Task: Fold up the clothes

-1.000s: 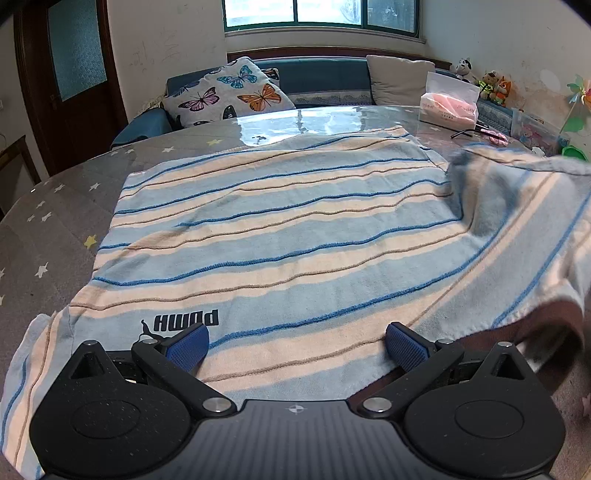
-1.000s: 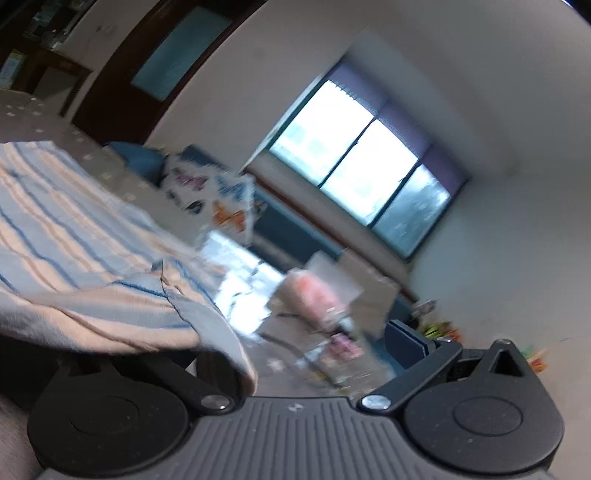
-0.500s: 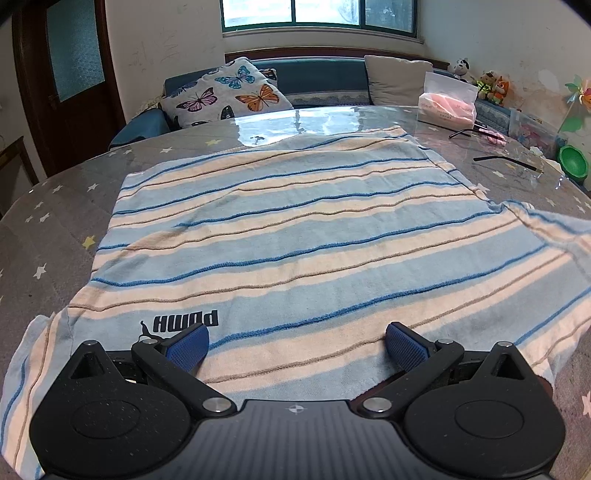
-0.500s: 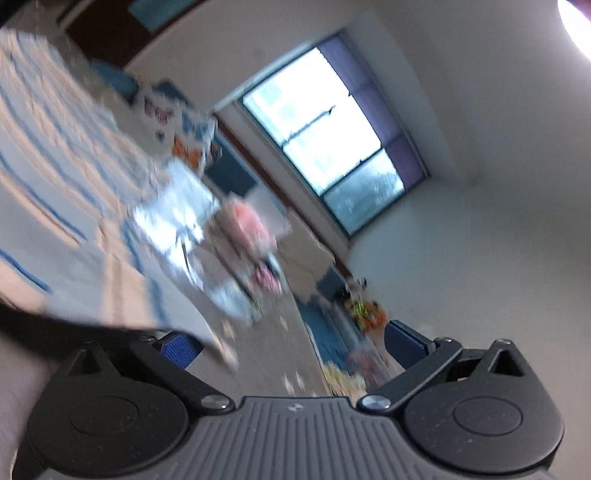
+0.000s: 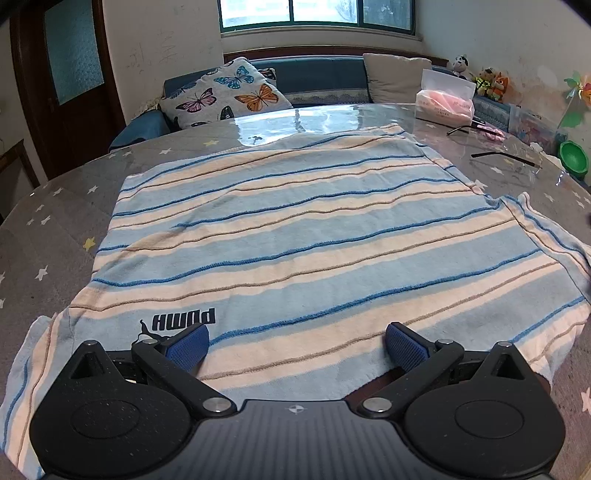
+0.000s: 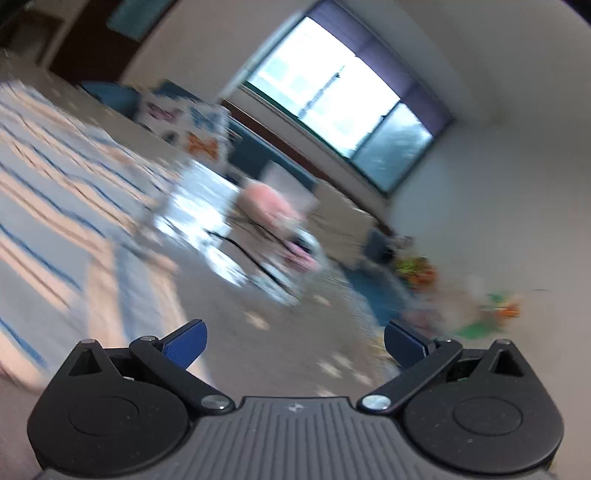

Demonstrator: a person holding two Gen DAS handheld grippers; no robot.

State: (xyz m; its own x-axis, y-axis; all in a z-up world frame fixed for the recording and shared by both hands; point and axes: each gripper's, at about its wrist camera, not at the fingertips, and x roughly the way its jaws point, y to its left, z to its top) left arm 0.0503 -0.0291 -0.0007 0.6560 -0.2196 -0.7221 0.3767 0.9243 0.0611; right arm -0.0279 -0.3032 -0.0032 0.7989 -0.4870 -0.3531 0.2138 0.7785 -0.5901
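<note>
Striped shirt [image 5: 295, 236] spread flat across grey star-print table [image 5: 55, 236], pale blue and cream bands with thin dark-blue and tan lines, black logo print near front-left corner, reading upside down. One sleeve trailing off front-left, the other lying out to the right edge of view. Left gripper [image 5: 295, 341] low over shirt's near hem, jaws spread wide, blue pads [image 5: 186, 345] apart with cloth showing between them, nothing grasped; contact with fabric not clear. Right gripper [image 6: 293, 341] also spread wide, nothing between the pads, tilted view heavily motion-blurred; shirt [image 6: 55, 206] seen to its left, bare tabletop [image 6: 277, 325] directly ahead. Farther back on table: clear bag with pink contents [image 5: 445, 101], spectacles [image 5: 506, 160] lying on the glossy cover, green bowl [image 5: 573, 159] at far right edge. Beyond table, blue sofa [image 5: 314, 75] with butterfly cushion [image 5: 225, 96] and plain beige cushion [image 5: 393, 77], window [image 5: 314, 14] above, dark wooden door [image 5: 70, 77] at left.
</note>
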